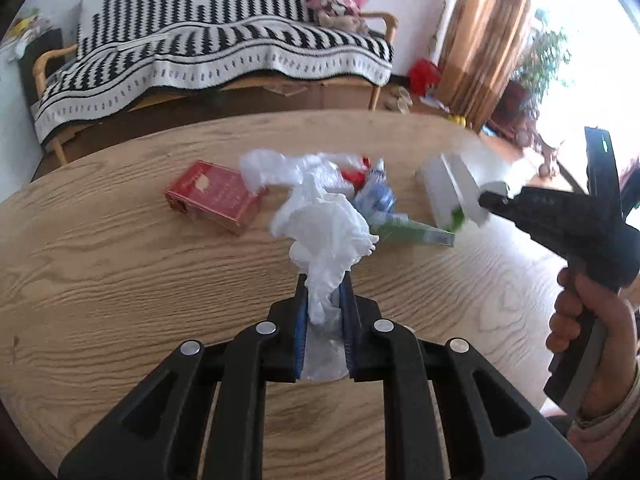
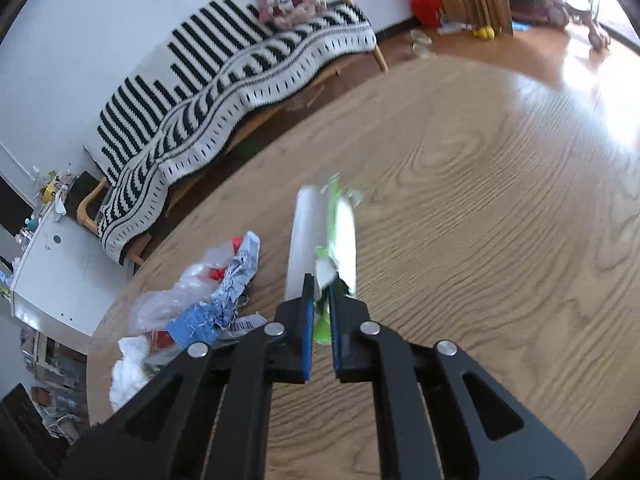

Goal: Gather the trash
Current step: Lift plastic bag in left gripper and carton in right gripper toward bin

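My left gripper point(image 1: 325, 280) is shut on a crumpled white tissue point(image 1: 328, 232), which bulges up past the fingertips above the wooden table point(image 1: 120, 280). Beyond it lie a red box point(image 1: 214, 196), a clear plastic bag point(image 1: 280, 168), a blue-and-white wrapper point(image 1: 378, 194) and a green carton point(image 1: 416, 234). My right gripper point(image 2: 322, 280) is shut on a white-and-green carton point(image 2: 320, 236), pinching its torn near end. In the left wrist view that right gripper point(image 1: 486, 202) holds the carton point(image 1: 448, 192) at the right, a hand point(image 1: 576, 312) on its handle.
A bench with a black-and-white striped blanket point(image 1: 224, 52) stands behind the table. A brown curtain point(image 1: 484, 32) and a red bag point(image 1: 424, 74) are at the back right. In the right wrist view, the pile of wrappers point(image 2: 216, 292) lies left of my gripper, with a white cabinet point(image 2: 60, 276) beyond.
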`<state>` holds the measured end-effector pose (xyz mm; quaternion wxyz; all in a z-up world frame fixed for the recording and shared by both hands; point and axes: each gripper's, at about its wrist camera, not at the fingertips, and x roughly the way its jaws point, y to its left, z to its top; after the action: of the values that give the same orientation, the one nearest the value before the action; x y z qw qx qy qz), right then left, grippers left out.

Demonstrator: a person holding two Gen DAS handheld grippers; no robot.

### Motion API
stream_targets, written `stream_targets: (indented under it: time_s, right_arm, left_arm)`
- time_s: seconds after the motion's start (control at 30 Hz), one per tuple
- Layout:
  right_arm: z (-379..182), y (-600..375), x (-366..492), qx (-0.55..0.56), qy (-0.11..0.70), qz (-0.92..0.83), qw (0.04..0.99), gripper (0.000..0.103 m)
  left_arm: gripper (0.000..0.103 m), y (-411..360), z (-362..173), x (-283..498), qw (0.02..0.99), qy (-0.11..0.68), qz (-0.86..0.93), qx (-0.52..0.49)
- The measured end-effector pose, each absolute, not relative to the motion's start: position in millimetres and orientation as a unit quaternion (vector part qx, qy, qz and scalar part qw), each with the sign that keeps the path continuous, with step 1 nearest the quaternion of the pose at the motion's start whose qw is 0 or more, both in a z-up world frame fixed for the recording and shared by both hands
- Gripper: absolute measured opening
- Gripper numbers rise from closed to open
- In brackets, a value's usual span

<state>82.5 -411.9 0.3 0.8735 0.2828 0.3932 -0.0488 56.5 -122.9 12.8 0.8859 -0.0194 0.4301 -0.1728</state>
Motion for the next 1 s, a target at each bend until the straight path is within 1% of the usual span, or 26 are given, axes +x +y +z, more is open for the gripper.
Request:
stream_targets:
  time_s: [0.1,0.27,0.53,0.77,1.0]
  right_arm:
    - [10.2,-413.6,73.1,0.261,0.38,-0.055,0.886,0.006]
    - [15.9,-416.6,64.2,0.238,0.375,-0.061,0.894,0.006]
    - [1.7,-426.2,62.7,0.274,0.393,-0.056,0.876,0.006]
    - [-19.6,-427.5,73.1,0.305,0.433,-0.045,0.847,0.006]
    - [-26.8,-430.1,77.8,0.315,0.437,-0.051,0.841,0.006]
  left_arm:
    - [0.015,-117.8,18.7,47.3,0.897,0.414,-0.154,-0.006]
    - [0.015,-112.5,16.4,40.3,0.893,0.422,-0.154,-0.012]
    - [0.015,-102.3,15.1,39.9,0.892,0.426,-0.152,-0.026]
    - [0.015,-103.2,13.2,43.4,0.886,0.435,-0.16,-0.028]
    - [0.015,-103.8,6.9,44.8,0.883,0.44,-0.165,-0.022]
